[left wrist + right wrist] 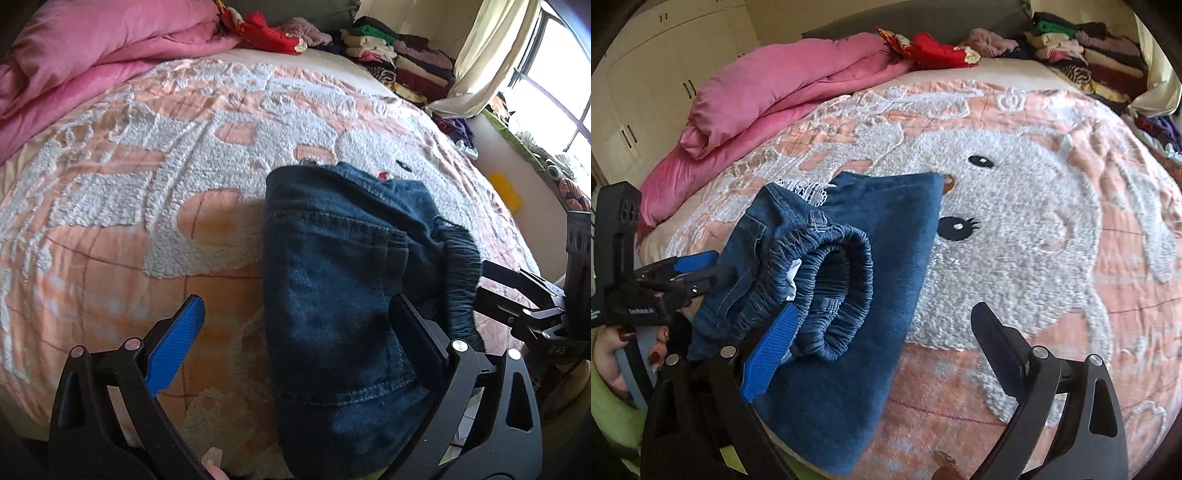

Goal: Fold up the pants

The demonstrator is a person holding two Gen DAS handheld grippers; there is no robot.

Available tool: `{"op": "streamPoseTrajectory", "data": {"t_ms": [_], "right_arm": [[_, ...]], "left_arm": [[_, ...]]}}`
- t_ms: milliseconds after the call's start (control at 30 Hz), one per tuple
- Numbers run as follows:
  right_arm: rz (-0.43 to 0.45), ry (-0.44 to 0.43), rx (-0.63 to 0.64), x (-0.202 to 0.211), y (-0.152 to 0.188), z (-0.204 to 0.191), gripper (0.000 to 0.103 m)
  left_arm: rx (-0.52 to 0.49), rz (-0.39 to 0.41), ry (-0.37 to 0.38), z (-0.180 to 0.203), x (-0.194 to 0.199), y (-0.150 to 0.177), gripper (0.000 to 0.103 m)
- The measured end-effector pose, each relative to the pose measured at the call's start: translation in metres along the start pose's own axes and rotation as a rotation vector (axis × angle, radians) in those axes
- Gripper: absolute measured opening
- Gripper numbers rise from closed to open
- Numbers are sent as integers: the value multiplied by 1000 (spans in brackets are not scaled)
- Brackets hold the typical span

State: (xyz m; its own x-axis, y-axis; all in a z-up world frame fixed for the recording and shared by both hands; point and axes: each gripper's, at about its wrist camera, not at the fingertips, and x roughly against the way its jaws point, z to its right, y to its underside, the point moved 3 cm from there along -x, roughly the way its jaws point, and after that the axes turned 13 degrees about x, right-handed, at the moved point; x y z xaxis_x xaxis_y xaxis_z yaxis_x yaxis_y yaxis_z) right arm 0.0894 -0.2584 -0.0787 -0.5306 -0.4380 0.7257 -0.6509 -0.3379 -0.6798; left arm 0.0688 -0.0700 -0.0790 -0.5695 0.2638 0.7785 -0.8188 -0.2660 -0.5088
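pants (332, 280) of dark blue denim, folded, elastic waistband gathered, lie on a fleecy peach-and-white blanket (147, 184). left gripper (295, 332) and right gripper (882, 350) both spread wide, holding nothing; no legible writing.

The dark blue denim pants (871, 266) are lying folded into a compact bundle on the bed, their gathered elastic waistband (834, 280) curling open on top.

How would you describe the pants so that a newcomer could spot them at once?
Start from the bed's peach and white blanket with its cartoon face. Near its front edge, just ahead of both claws, lies the folded bundle of dark blue denim pants. Their gathered elastic waistband sets them apart from the pink quilt behind.
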Motion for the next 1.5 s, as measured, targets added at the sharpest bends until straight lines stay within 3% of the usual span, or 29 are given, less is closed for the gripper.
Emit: {"op": "streamPoseTrajectory", "data": {"t_ms": [67,400,433,467,533,600,667,1033,1367,1400,1500], "right_arm": [[-10,-27,6,-6,-1,-2,85],[-10,-146,-6,-31,-4,-5,86],[-7,-156,-3,-32,-4,-6,78],[0,-189,7,-33,-6,-8,60],[11,-233,8,-34,-9,-11,44],[37,-223,44,-27,-16,-17,37],[54,-214,66,-21,-23,-21,34],[158,-164,163,-16,-95,-19,33],[105,-125,138,-52,-107,-2,34],[95,-116,137,-55,-105,-1,34],[51,-46,128,-63,-97,5,45]], "left_arm": [[0,-12,-2,0,-6,0,93],[-20,-11,-2,7,-23,-2,93],[-22,-13,7,8,-25,-2,86],[-22,-14,20,9,-25,-2,80],[-21,-15,49,13,-24,-2,53],[-19,-18,77,17,-20,-4,37],[-25,-6,83,23,-15,-10,35],[-44,94,66,34,-3,-69,34],[-28,68,28,24,-33,-83,34],[-26,63,23,23,-35,-82,35],[-8,35,2,16,-43,-79,51]]}}
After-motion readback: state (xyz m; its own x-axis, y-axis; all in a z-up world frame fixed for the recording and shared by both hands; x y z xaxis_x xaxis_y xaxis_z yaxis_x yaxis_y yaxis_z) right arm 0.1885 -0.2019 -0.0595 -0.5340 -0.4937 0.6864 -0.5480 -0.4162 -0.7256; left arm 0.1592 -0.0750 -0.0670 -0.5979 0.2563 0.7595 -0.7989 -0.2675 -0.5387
